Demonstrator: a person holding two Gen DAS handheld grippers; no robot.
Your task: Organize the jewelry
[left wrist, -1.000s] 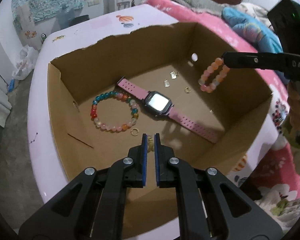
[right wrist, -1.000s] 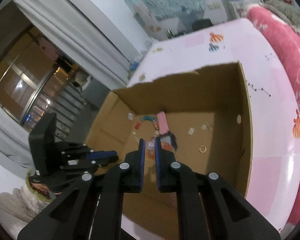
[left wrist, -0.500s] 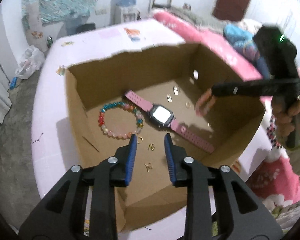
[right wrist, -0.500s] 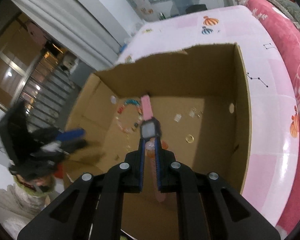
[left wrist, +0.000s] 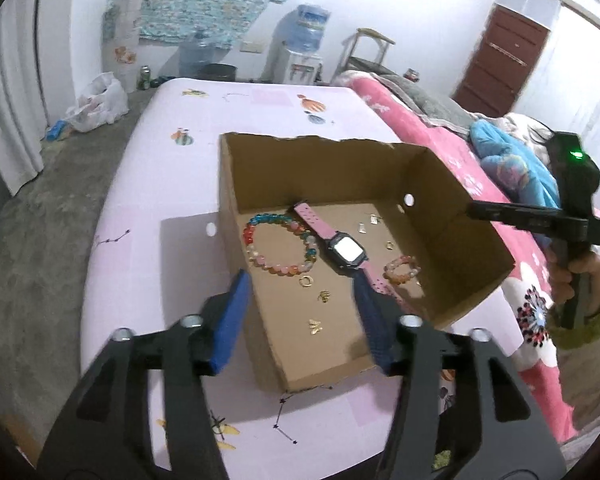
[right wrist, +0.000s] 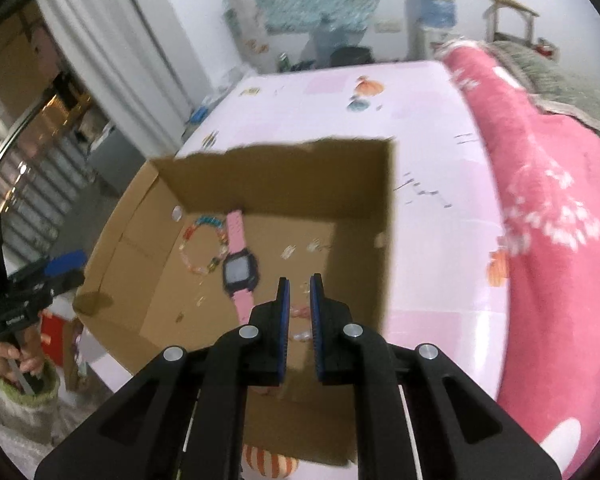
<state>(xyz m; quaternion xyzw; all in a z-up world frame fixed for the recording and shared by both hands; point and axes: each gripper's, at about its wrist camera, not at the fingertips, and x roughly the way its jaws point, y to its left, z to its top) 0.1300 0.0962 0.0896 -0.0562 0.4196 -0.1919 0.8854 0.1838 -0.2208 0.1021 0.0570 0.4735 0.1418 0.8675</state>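
Our left gripper (left wrist: 300,304) is opening, empty; our right gripper (right wrist: 299,300) nearly closed, empty. We risk scattering the small earrings (left wrist: 323,295) at the watch's (left wrist: 346,251) seven o'clock.

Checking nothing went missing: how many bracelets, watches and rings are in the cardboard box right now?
Bead bracelets: 2, multicolour bracelet, small orange bracelet
Watches: 1, pink watch
Gold rings: 2, near ring, far ring
Total: 5; tiny gold bits not counted.

The left gripper (left wrist: 300,292) is tilted downward, its jaws opening, empty; the right gripper (right wrist: 299,296) is nearly closed, empty.
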